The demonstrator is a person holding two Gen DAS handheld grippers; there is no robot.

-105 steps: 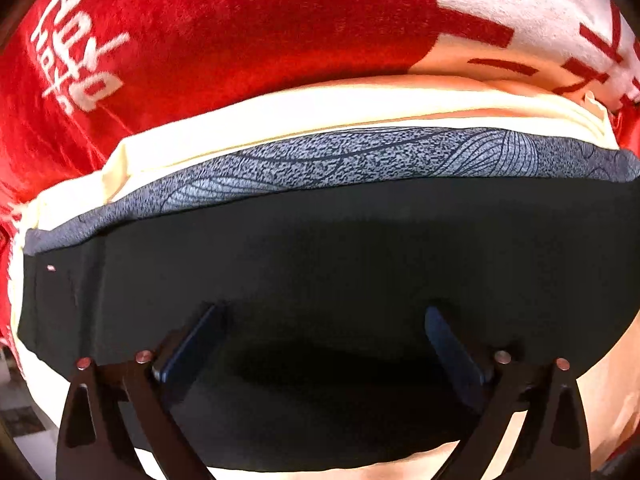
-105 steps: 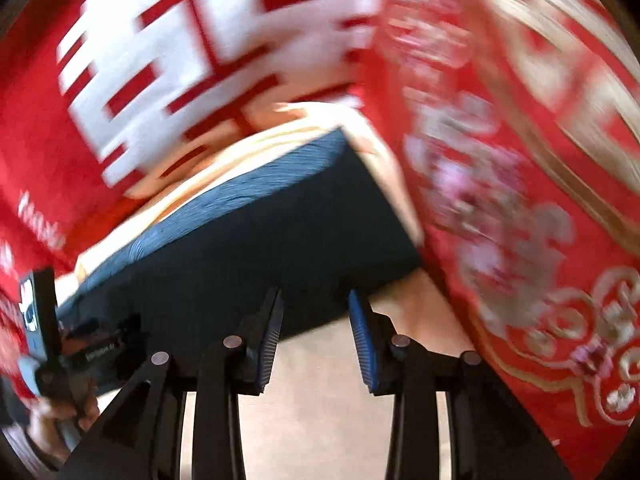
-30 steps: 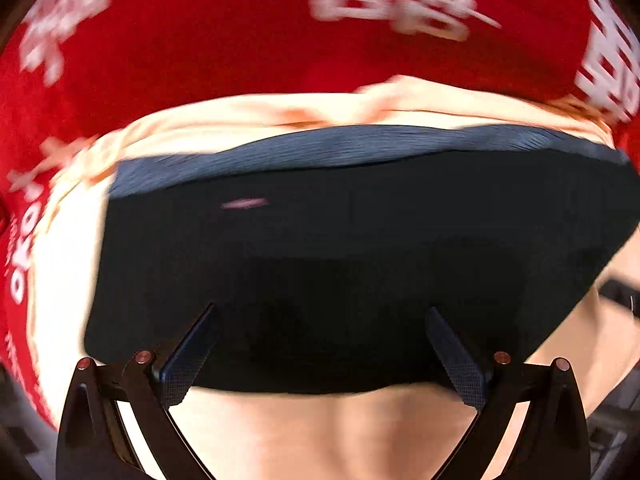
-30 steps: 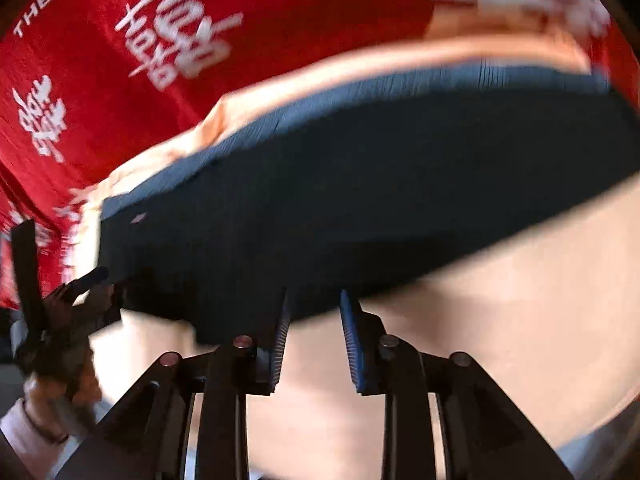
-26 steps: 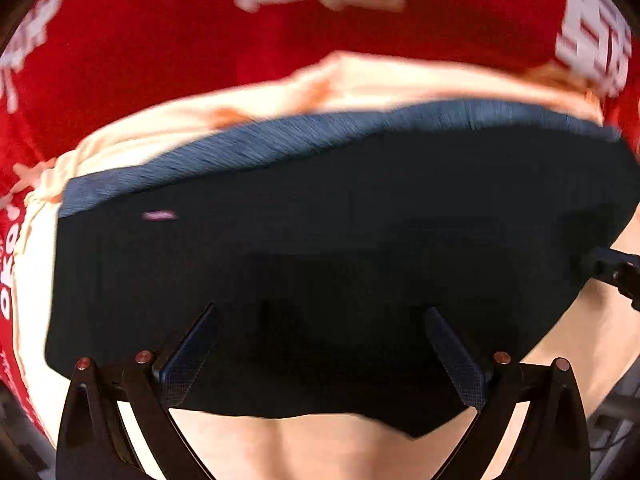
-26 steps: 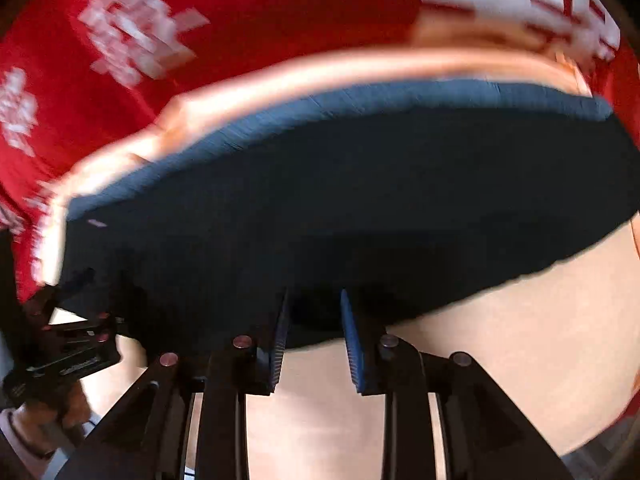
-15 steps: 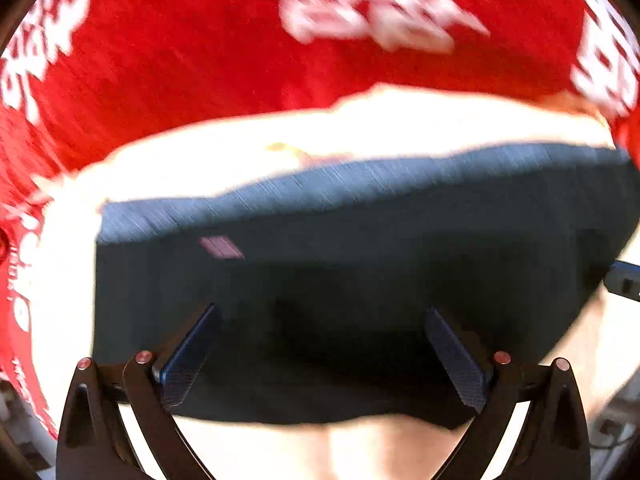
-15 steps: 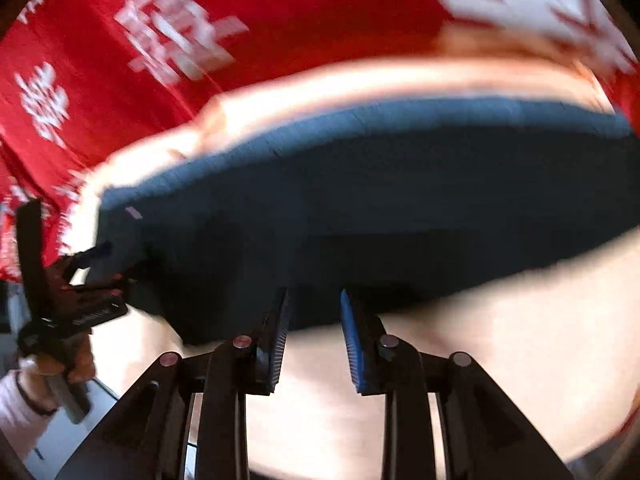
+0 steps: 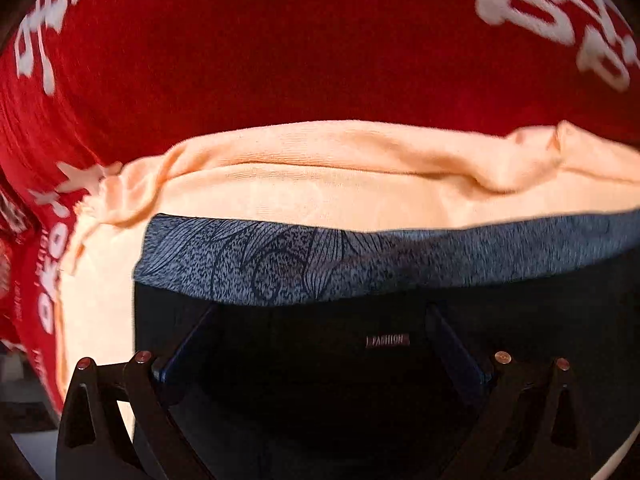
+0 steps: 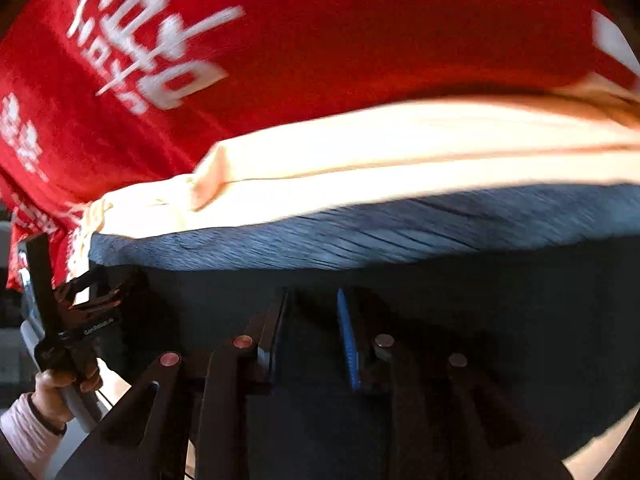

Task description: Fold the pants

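Note:
The folded black pants lie on a peach cloth, their grey patterned waistband on the far side. A small "FASHION" label shows on the black fabric. My left gripper hangs open and wide just above the pants' left part, the label between its fingers. My right gripper points down over the black pants with a narrow gap between its fingers and nothing pinched. In the right wrist view the left gripper sits at the pants' left edge, held by a hand.
A red blanket with white lettering lies under the peach cloth and fills the far side of both views. The peach cloth's far hem is rumpled. A grey floor strip shows at the lower left.
Both grippers have come closer to the pants and moved over them; peach cloth no longer shows between their fingers. The label has shifted to between the left fingers.

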